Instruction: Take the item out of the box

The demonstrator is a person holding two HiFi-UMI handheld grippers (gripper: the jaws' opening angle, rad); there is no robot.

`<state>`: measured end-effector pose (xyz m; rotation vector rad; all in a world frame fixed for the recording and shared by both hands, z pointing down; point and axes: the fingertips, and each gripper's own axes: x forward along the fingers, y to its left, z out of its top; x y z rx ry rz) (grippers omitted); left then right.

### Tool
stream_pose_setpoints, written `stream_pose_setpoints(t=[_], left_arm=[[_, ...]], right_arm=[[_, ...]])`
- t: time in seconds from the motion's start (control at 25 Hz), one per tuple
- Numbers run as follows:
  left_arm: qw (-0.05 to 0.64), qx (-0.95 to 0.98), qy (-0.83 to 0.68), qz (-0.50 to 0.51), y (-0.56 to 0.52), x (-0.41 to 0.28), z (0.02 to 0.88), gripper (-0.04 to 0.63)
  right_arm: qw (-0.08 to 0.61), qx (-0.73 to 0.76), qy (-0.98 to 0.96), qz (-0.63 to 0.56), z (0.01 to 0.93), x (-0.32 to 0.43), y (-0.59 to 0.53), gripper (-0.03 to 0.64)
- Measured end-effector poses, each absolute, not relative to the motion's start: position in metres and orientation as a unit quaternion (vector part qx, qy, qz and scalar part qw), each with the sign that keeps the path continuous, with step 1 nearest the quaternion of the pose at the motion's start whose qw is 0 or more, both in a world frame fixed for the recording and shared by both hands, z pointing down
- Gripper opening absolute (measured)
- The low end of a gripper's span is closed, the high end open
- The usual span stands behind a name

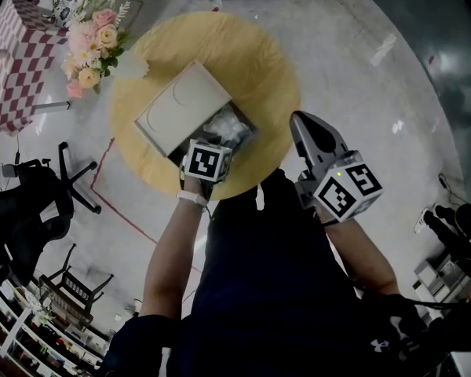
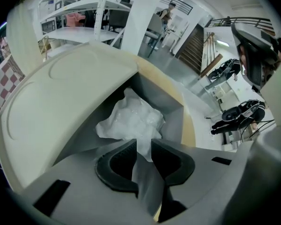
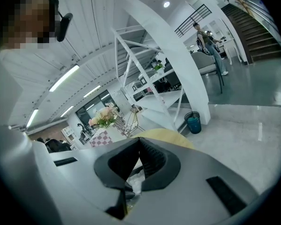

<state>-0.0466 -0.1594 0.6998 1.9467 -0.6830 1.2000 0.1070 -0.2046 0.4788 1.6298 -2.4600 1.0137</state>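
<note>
While we hold our left gripper (image 2: 143, 148) at the near edge of the white rectangular cardboard box (image 1: 234, 118), its two dark padded jaws are pressed together on a thin flap of the crumpled clear plastic bag (image 2: 130, 120). In the left gripper view the flap runs down between the pads, and the bulk of the bag lies beyond them inside the box, against its grey inner wall. The box's cream lid (image 1: 180, 104) is swung back and stands tilted to the left of the opening. In the head view the bag shows as a pale, crinkled mass in the open half of the box, just ahead of our left gripper's marker cube.

We keep our right gripper (image 1: 297, 119) to the right, over the near right edge of the round yellow wooden table (image 1: 255, 57), apart from the box. In the right gripper view its jaws meet at the tips with nothing caught between them.

The box sits near the middle of the table. At the table's far left edge is a bunch of pink and yellow flowers (image 1: 90, 49), and beside it a red-and-white checked cloth (image 1: 16, 61) covers a separate stand.
</note>
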Motion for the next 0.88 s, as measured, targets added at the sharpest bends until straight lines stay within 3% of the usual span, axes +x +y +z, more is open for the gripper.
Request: stream_pose_setpoints(t=[0.4,0.88], left_arm=[[0.358,0.754,-0.269,0.481,-0.156,-0.050,0.699,0.032],[0.357,0.769,-0.269,0.457,-0.149,-0.049,0.684,0.018]], right_arm=[[0.009,0.522,-0.788,0.325,0.477,0.111,-0.204,0.012],[0.001,0.519,-0.790,0.326,0.473,0.111,-0.193,0.012]])
